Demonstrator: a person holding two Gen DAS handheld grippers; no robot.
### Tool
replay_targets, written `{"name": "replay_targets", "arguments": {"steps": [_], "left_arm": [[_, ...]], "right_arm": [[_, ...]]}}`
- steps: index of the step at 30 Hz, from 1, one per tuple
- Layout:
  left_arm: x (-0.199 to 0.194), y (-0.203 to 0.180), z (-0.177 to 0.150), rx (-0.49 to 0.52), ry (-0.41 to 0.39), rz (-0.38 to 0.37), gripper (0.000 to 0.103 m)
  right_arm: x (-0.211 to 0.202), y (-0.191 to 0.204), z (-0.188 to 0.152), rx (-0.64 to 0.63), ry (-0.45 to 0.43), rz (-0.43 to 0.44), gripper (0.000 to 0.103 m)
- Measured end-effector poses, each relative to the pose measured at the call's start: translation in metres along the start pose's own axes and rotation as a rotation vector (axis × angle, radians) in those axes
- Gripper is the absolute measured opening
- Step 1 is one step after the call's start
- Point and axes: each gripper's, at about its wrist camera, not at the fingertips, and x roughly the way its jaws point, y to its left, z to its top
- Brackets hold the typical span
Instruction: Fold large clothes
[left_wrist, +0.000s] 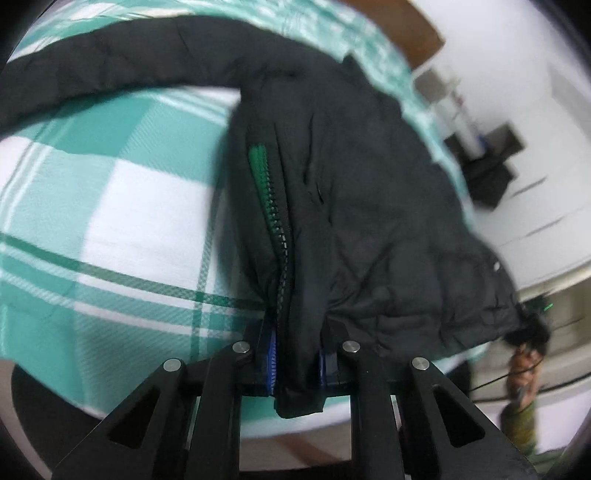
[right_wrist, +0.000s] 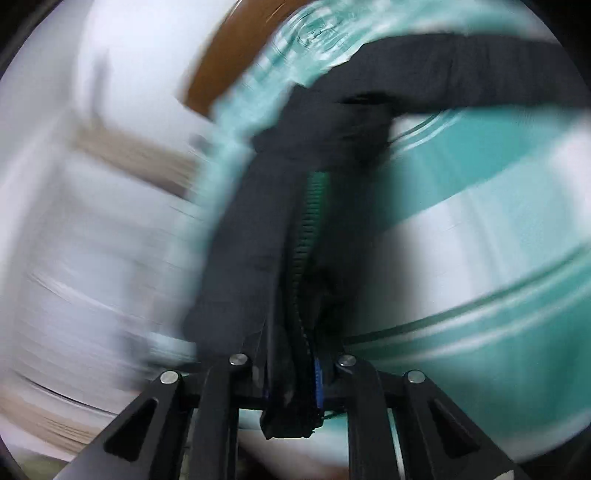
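A black padded jacket (left_wrist: 369, 206) with a green and black zipper (left_wrist: 267, 206) lies partly on a bed with a teal and white checked cover (left_wrist: 122, 229). My left gripper (left_wrist: 297, 362) is shut on the jacket's edge beside the zipper, blue pads pressing the cloth. A sleeve (left_wrist: 122, 74) stretches left across the far bed. In the right wrist view my right gripper (right_wrist: 291, 373) is shut on the jacket (right_wrist: 258, 258) next to its zipper (right_wrist: 308, 229); the view is blurred.
A brown headboard (left_wrist: 410, 29) stands beyond the bed. White wall and floor lie to the right, with a dark stand and white cylinder (left_wrist: 480, 147). Cables and a person's arm (left_wrist: 524, 373) show at lower right.
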Motion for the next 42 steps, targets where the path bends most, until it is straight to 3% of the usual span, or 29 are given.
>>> {"name": "replay_targets", "arguments": {"steps": [1,3,6,10,12,13,14,15,16,18,19,20,21,23,28,33,34,36,37,38,42], "left_arm": [[-0.007,0.006,-0.001,-0.025,0.001,-0.026,0.016],[-0.006,0.016,-0.007,-0.042,0.016,-0.019,0.019],[0.024,0.011,-0.026,0.023,0.076,0.122,0.019],[0.032,-0.011,-0.040,0.136,0.041,0.245,0.026],[0.030,-0.015,-0.044,0.153,0.020,0.280,0.047],[0.030,-0.014,-0.046,0.156,0.016,0.296,0.069],[0.032,-0.014,-0.049,0.156,0.010,0.306,0.077],[0.033,-0.014,-0.051,0.152,0.004,0.315,0.077],[0.034,-0.014,-0.052,0.151,0.003,0.322,0.077],[0.037,-0.017,-0.060,0.161,-0.003,0.332,0.070],[0.039,-0.019,-0.063,0.167,0.005,0.306,0.042],[0.039,-0.015,-0.066,0.163,0.017,0.276,0.025],[0.038,-0.018,-0.069,0.157,0.014,0.271,0.023],[0.029,-0.022,-0.072,0.170,0.012,0.268,0.018],[0.013,-0.016,-0.091,0.162,0.045,0.220,0.018],[0.033,-0.020,-0.092,0.176,0.055,0.279,0.022],[0.032,-0.023,-0.090,0.181,0.050,0.289,0.027],[0.023,-0.030,-0.088,0.210,0.019,0.322,0.041],[0.017,-0.033,-0.088,0.227,-0.004,0.344,0.056],[0.008,-0.036,-0.087,0.240,-0.037,0.361,0.067],[-0.042,-0.044,-0.082,0.223,-0.221,0.390,0.089]], "right_arm": [[-0.008,0.000,-0.003,0.019,-0.014,-0.004,0.016],[-0.009,-0.014,-0.010,0.018,0.003,-0.115,0.016],[0.012,-0.056,-0.035,-0.018,0.083,-0.438,0.016],[0.023,-0.058,-0.052,-0.127,0.047,-0.529,0.017],[0.025,-0.046,-0.057,-0.206,0.043,-0.582,0.023],[0.027,-0.040,-0.059,-0.244,0.047,-0.611,0.027],[0.033,-0.036,-0.056,-0.262,0.054,-0.628,0.035],[0.033,-0.033,-0.057,-0.268,0.063,-0.638,0.042],[0.034,-0.030,-0.060,-0.264,0.071,-0.630,0.054],[0.034,-0.031,-0.057,-0.259,0.078,-0.606,0.057],[0.034,-0.032,-0.054,-0.264,0.089,-0.606,0.054],[0.038,-0.033,-0.052,-0.273,0.102,-0.619,0.031],[0.037,-0.032,-0.053,-0.279,0.108,-0.627,0.023],[0.027,-0.025,-0.057,-0.268,0.099,-0.618,0.020],[0.017,-0.019,-0.058,-0.291,0.097,-0.652,0.020],[0.040,-0.031,-0.055,-0.285,0.085,-0.692,0.023],[0.044,-0.027,-0.055,-0.304,0.078,-0.711,0.026],[0.042,-0.019,-0.056,-0.331,0.069,-0.728,0.045],[0.039,-0.015,-0.056,-0.340,0.060,-0.732,0.060],[0.032,-0.009,-0.056,-0.352,0.035,-0.741,0.066],[0.006,0.014,-0.050,-0.388,-0.068,-0.780,0.067]]}}
